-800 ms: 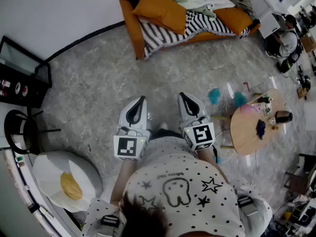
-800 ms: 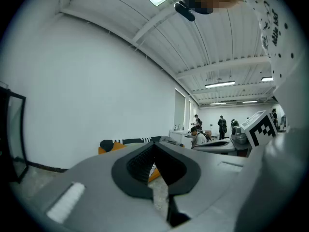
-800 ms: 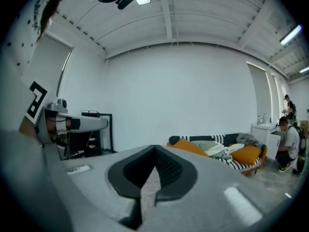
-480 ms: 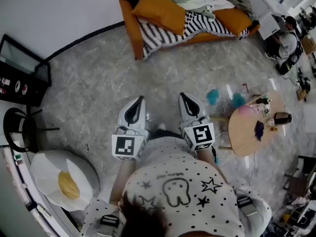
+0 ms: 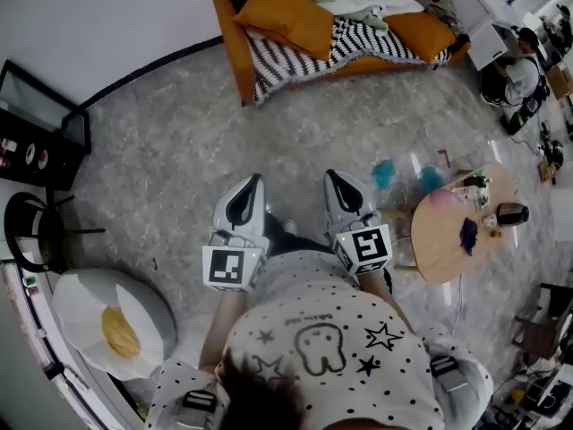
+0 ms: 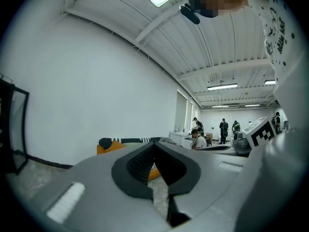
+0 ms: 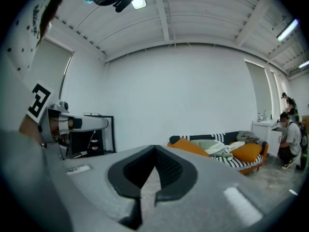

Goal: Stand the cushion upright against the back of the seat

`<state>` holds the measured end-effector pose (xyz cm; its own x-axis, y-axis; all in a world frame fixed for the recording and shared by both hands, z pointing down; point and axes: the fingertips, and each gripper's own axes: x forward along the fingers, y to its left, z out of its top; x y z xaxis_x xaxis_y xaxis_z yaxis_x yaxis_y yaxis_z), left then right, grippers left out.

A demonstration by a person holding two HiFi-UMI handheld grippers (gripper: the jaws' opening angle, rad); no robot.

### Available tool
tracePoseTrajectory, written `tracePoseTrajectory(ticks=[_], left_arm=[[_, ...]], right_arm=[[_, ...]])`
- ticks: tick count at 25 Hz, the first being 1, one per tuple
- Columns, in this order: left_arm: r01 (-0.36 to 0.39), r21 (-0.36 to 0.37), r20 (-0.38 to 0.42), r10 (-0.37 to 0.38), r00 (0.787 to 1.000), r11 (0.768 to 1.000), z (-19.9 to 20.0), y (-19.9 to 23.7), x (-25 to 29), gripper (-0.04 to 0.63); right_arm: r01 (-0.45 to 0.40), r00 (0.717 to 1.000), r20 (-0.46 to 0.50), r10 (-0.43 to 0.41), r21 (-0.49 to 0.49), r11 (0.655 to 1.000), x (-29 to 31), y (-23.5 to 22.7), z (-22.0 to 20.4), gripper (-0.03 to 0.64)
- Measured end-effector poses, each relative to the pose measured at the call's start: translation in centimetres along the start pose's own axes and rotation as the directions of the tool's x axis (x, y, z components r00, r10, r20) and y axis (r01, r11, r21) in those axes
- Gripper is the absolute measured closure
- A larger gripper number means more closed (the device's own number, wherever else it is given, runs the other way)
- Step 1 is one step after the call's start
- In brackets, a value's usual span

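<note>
Jaws together, empty, we bring left gripper (image 5: 256, 181) and right gripper (image 5: 330, 176) to the sofa's (image 5: 235, 54) left end, opening wide for the cushion (image 5: 285, 16).

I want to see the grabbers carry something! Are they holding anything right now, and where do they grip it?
Nothing is held: the left gripper and the right gripper are both shut and empty.

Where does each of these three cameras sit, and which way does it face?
Head view: on the person's head, facing steeply down at floor and sofa; shows dotted shirt, left gripper, right gripper.
Left gripper view: on the left gripper, forward along its shut jaws towards the sofa; dotted shirt at right.
Right gripper view: on the right gripper, along its shut jaws at the sofa; left gripper at left.
Shared: all three see the sofa.
</note>
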<state>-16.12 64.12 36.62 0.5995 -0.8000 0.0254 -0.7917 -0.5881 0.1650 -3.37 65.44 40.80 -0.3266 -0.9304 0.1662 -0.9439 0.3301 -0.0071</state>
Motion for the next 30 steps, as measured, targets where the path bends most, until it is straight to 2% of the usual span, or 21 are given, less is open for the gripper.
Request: tracePoseTrajectory(ticks=[5,7,9,13,16,22,30], left_arm=[[0.005,-0.006,-0.010,-0.005,1.000,1.000,0.0,0.8,0.2,0.597],[0.014,-0.005,-0.011,-0.014,1.000,1.000,-0.3,1.3,0.6,0.597],[0.028,-0.017,-0.012,-0.028,1.000,0.999,-0.3,1.6,1.3,0.597],[0.045,-0.049,-0.022,-0.046,0.999,0.998,0.4,2.8,3.4,0.597],[0.064,-0.051,-0.024,-0.065,0.998,0.997,0.8,4.1,4.7,0.597],[0.070,-0.051,-0.037,-0.072,0.997,0.996,1.8,7.4,6.7,0.597],[0.050,-0.049,-0.011,-0.051,0.999,0.998,2.8,10.5,8.5,0.597]], right_arm=[[-0.018,0.998,0.062,0.015,0.035,0.999,0.6,0.5,1.0,0.620],[-0.009,0.999,0.054,0.008,0.026,1.000,1.2,0.6,1.0,0.584],[-0.004,0.999,0.037,0.003,0.018,1.000,1.9,0.4,0.7,0.578],[0.001,1.000,0.006,-0.001,0.013,1.000,3.9,0.1,0.7,0.588],[0.022,1.000,-0.018,-0.021,0.018,1.000,5.8,-0.2,1.1,0.618],[0.076,0.997,-0.026,-0.075,0.049,0.996,9.3,-1.6,1.7,0.621],[0.057,0.998,-0.011,-0.057,0.039,0.998,13.0,-1.5,2.4,0.621]])
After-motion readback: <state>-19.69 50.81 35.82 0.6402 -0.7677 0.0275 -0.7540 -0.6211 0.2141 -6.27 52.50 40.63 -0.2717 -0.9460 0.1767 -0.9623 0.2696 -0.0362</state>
